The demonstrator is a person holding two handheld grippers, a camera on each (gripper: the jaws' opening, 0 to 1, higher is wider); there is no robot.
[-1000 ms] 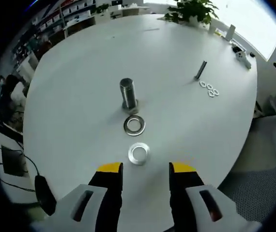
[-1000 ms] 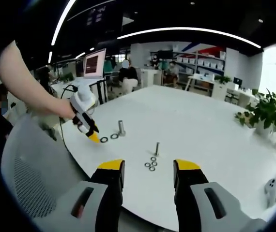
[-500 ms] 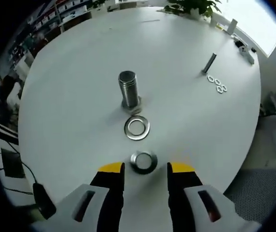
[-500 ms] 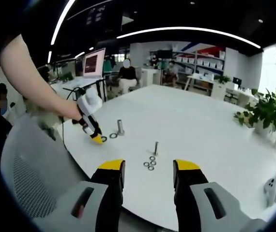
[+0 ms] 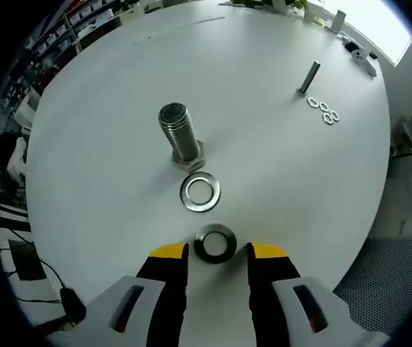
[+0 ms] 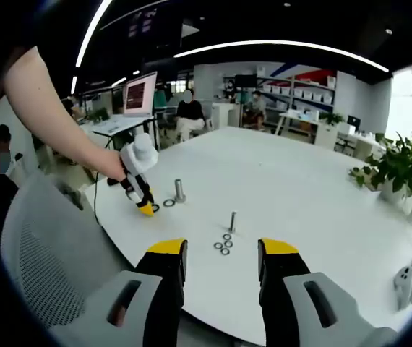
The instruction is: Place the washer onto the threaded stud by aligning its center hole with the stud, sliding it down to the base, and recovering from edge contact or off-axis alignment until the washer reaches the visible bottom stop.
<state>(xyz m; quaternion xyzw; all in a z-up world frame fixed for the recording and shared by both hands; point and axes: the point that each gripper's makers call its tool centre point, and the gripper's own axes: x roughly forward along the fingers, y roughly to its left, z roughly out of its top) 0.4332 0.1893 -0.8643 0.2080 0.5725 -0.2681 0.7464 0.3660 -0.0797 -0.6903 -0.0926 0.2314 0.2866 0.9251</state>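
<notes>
Open-plan office: desks (image 6: 303,119), monitor (image 6: 140,94)

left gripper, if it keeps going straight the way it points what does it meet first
Probably the flat round steel washer lying on the white table, just ahead of the open left gripper and centred between its jaws. Beyond it lie a second flat steel washer, then the upright threaded steel stud.

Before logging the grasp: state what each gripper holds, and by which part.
Nothing is held. The left gripper is open, its jaws flanking the near washer lying flat on the table. The right gripper is open and empty.
</notes>
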